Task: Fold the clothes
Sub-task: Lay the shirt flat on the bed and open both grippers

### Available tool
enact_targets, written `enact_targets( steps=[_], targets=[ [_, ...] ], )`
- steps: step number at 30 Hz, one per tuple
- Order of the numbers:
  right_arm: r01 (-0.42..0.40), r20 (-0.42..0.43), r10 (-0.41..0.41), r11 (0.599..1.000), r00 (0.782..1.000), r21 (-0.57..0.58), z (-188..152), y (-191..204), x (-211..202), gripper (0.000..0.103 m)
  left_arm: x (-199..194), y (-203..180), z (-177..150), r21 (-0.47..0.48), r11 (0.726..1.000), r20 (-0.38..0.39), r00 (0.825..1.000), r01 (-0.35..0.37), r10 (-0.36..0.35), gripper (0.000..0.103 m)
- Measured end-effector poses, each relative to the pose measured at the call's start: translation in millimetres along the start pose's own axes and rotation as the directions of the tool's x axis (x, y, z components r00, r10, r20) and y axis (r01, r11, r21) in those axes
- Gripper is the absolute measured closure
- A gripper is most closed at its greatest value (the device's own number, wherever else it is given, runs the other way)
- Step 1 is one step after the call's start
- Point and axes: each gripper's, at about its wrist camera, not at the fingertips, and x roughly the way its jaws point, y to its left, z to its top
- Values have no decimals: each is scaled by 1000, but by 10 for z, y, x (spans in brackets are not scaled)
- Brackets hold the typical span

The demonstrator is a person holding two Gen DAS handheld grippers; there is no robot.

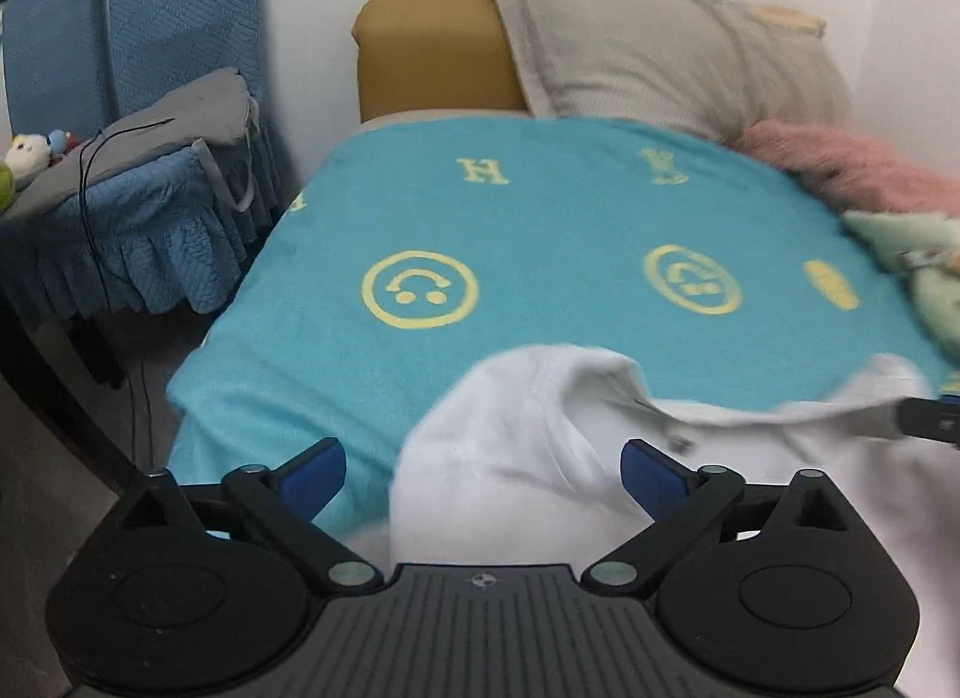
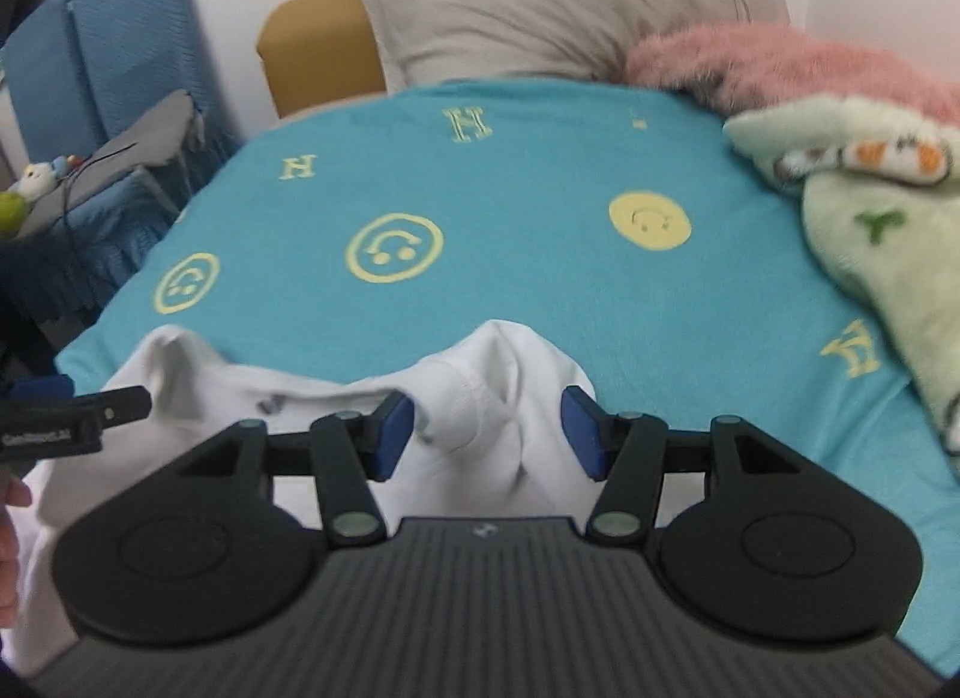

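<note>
Left wrist view: your left hand-held gripper is standing wide apart over the white shirt, which is lying at the bed's near edge. Your right hand-held gripper is sitting part-open around a bunched shirt fold, pads not pressing.

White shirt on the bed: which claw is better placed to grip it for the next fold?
Probably the right claw: a raised bunch of the white shirt sits between its half-open pads. The left claw stands wide open over flatter fabric, so it needs more closing.
</note>
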Motion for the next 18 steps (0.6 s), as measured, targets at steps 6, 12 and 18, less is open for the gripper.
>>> enact_targets(
  steps=[6, 12, 18],
  targets=[
    [-27, 64, 24, 998, 998, 54, -354, 111, -1040, 46, -1057, 4, -606, -37, 999, 79, 997, 10, -7, 4],
    [-13, 131, 1, 996, 991, 91, -1114, 263, -2283, 46, -2195, 167, -1526, -91, 995, 161, 986, -38, 53, 4],
    [-59, 186, 38, 992, 982, 110, -1792, 366, -3194, 46, -3153, 259, -2289, -98, 990, 156, 981, -98, 112, 4]
  ],
)
